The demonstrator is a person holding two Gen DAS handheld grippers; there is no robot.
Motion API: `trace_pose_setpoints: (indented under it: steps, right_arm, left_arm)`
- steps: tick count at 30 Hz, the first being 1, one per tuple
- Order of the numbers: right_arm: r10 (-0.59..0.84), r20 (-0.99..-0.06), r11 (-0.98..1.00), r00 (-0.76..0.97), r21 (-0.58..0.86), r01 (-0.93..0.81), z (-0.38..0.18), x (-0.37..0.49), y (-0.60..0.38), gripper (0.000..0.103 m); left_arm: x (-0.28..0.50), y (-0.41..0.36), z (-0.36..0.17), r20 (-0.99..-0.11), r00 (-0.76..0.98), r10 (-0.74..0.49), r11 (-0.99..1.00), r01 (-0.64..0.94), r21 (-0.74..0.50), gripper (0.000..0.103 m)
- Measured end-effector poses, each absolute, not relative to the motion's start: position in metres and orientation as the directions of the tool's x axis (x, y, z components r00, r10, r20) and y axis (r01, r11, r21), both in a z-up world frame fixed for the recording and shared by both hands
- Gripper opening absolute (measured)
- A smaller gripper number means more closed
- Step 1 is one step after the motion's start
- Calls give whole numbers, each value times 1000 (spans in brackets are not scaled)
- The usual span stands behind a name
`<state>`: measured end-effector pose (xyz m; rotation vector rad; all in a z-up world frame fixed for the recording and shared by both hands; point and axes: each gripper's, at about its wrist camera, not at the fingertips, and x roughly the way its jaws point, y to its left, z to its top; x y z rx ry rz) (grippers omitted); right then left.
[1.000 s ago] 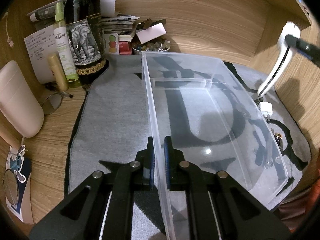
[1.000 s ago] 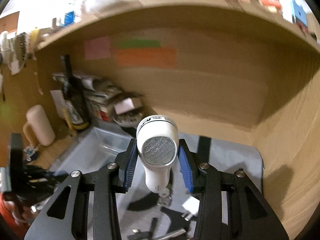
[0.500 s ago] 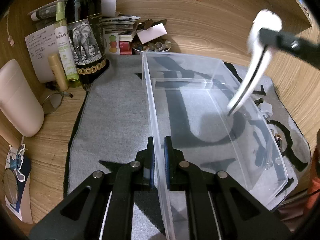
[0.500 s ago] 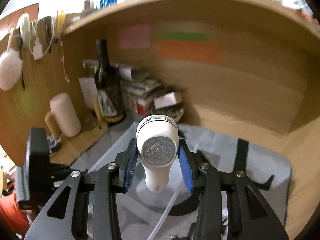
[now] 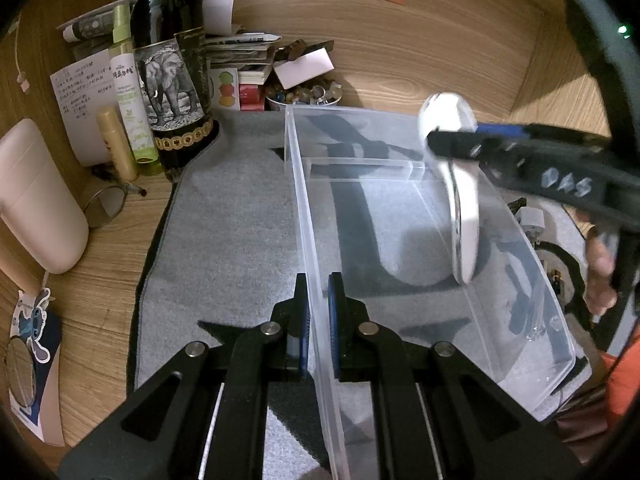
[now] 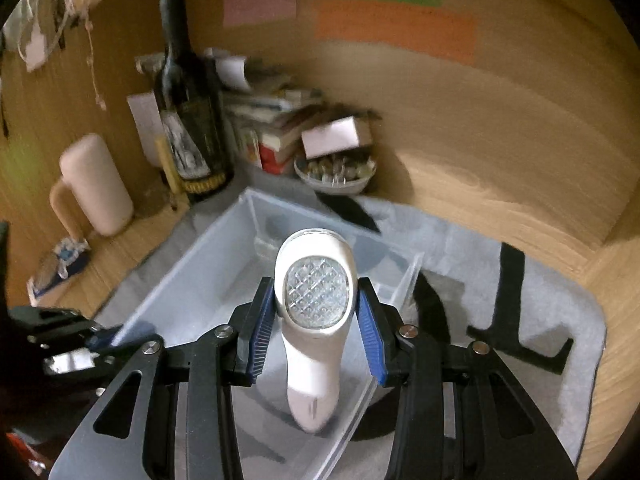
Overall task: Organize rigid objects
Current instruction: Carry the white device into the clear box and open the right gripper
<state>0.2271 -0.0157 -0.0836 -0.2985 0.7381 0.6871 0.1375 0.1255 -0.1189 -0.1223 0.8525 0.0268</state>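
A clear plastic bin [image 5: 532,264] lies on a grey mat [image 5: 232,240]. My left gripper [image 5: 318,300] is shut on the bin's left wall, one pad on each side of it. My right gripper [image 6: 318,312] is shut on a white handheld device [image 6: 316,320] with a round faceted lens, gripped by its head. The device [image 5: 460,200] hangs handle down inside the bin [image 6: 192,280], its tip close above the floor; contact cannot be told. The right gripper's arm [image 5: 540,164] reaches in from the right.
At the back left stand a dark wine bottle [image 5: 172,80], a green spray bottle [image 5: 128,92], a pink tumbler [image 5: 36,196], a paper stack [image 5: 240,48] and a bowl of small items [image 5: 304,94]. Small loose objects [image 5: 532,220] lie on the mat right of the bin. Wooden walls enclose the desk.
My right gripper has carried the white device leftward and down from beside the right wall into the bin. The left gripper and the bin have stayed still.
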Motion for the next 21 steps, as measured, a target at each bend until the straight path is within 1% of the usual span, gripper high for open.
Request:
trace_pose_setpoints:
  steps: [11,18,21]
  right_arm:
    - [431,-786,715,443,-2,-699,-107,240,3,37]
    - [398,-811,700,429,-34,-713,-113,235,10,37]
    - [408,-799,696,442,-42,-717,-110,230,9,37]
  left_arm:
    - [137,126,-119,-751,660,-29,993,-68,-98,8]
    - [137,126,-120,-751,659,-28,993,-69,-97,8]
    - [137,125,-120,-752,658,-28,993,-70,-98,8]
